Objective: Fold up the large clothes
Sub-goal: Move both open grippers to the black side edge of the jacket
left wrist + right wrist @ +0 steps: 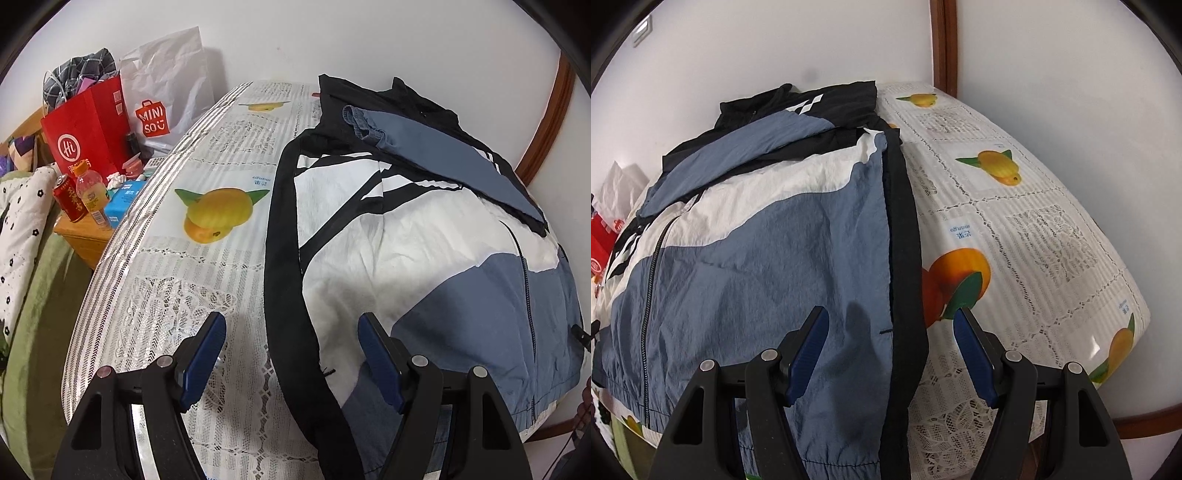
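Observation:
A blue, white and black zip jacket (424, 258) lies flat on a table with a fruit-print cloth (207, 236). One blue sleeve (443, 155) is folded across its chest. My left gripper (291, 325) is open and empty, hovering over the jacket's black side edge near the hem. In the right wrist view the jacket (757, 258) fills the left half. My right gripper (890, 321) is open and empty above the other black side edge (905, 240) near the hem.
Beside the table's left side stands a wooden nightstand (85, 240) with a red bag (88, 129), a white Miniso bag (162, 88), a can and a bottle (92, 195). A bed (26, 258) lies further left. White walls close behind; the tablecloth (1034, 240) stretches right.

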The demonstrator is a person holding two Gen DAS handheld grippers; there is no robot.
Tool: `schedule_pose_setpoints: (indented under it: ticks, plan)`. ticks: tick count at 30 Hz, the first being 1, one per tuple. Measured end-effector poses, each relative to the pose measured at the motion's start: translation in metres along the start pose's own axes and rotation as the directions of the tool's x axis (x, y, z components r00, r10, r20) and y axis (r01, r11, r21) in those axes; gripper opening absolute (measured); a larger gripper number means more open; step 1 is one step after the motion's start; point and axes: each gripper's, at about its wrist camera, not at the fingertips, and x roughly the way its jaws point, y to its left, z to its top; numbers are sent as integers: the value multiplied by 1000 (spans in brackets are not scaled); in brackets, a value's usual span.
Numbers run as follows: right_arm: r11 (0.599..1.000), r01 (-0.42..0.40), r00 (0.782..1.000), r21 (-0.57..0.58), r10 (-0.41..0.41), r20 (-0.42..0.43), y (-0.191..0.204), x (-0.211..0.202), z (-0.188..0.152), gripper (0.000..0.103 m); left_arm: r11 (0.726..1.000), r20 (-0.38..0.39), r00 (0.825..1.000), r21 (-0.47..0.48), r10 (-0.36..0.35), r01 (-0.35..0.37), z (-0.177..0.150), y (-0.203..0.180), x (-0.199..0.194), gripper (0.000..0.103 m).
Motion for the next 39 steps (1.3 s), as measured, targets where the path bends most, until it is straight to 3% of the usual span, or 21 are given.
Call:
schedule_pose_setpoints:
  ticks: [39]
  plan:
    - [999,26,999,-40,-27,-20,7,12,-7,69,998,3,1000,56,14,-14,-9,-4,3,72]
